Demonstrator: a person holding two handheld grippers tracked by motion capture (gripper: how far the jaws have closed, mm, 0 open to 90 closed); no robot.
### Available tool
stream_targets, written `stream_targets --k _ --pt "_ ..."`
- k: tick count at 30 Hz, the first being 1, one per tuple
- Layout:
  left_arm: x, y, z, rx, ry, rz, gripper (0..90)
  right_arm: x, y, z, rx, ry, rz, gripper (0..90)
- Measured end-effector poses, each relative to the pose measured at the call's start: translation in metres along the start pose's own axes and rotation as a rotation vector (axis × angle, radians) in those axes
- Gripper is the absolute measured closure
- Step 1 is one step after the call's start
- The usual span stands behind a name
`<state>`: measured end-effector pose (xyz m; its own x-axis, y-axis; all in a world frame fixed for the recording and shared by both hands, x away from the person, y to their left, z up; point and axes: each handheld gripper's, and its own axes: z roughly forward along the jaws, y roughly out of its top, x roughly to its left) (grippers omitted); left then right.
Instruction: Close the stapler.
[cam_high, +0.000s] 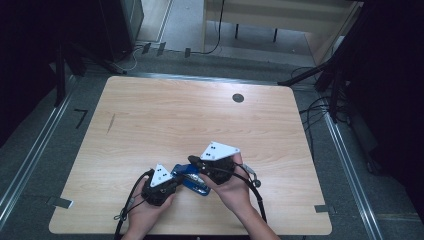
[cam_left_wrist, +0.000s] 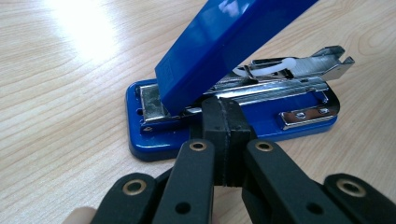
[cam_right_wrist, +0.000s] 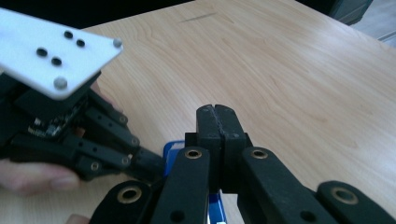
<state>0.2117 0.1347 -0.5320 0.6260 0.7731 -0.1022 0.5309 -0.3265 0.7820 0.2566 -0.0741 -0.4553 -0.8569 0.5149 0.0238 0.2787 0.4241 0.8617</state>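
Pale wood-grain bench, square-cornered, standing on a grey floor with cables and dark stands around it; a small dark round insert near the far edge.

Item: blue stapler, lying on the bench near the person's edge, between the two hand-held grippers. Blue top cover swung up and tilted; metal staple channel exposed beneath it, with a pale spring-like piece on top. Whether staples lie in the channel cannot be told.

Left hand-held gripper: jaws clenched together, tips at the stapler's near side just under the raised cover; whether they pinch any part of it cannot be told.

Right hand-held gripper: jaws clenched, pads pressed flat to each other, a sliver of the blue stapler showing below them. In the high view it sits over the stapler's top.

Risks, as judged: the raised cover could snap down if its support slips; the light base could skid or tip on the smooth wood under a sideways push; the spring piece could catch on a jaw.

No containers present.
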Motion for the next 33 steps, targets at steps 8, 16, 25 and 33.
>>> stream_targets --k 8,16,25,33 --pt "-0.001 -0.001 0.000 0.003 -0.017 0.013 90.0 -0.002 -0.032 -0.016 0.023 -0.005 0.029 90.0" --pt "-0.006 -0.002 -0.001 0.007 -0.027 0.060 90.0 0.003 -0.057 -0.022 0.055 -0.015 0.033 90.0" --pt "-0.007 -0.002 -0.001 0.005 -0.038 0.064 90.0 0.009 -0.063 -0.019 0.075 -0.036 0.018 90.0" --pt "-0.007 -0.002 -0.001 0.010 -0.043 0.068 90.0 0.012 -0.067 -0.018 0.079 -0.045 0.022 90.0"
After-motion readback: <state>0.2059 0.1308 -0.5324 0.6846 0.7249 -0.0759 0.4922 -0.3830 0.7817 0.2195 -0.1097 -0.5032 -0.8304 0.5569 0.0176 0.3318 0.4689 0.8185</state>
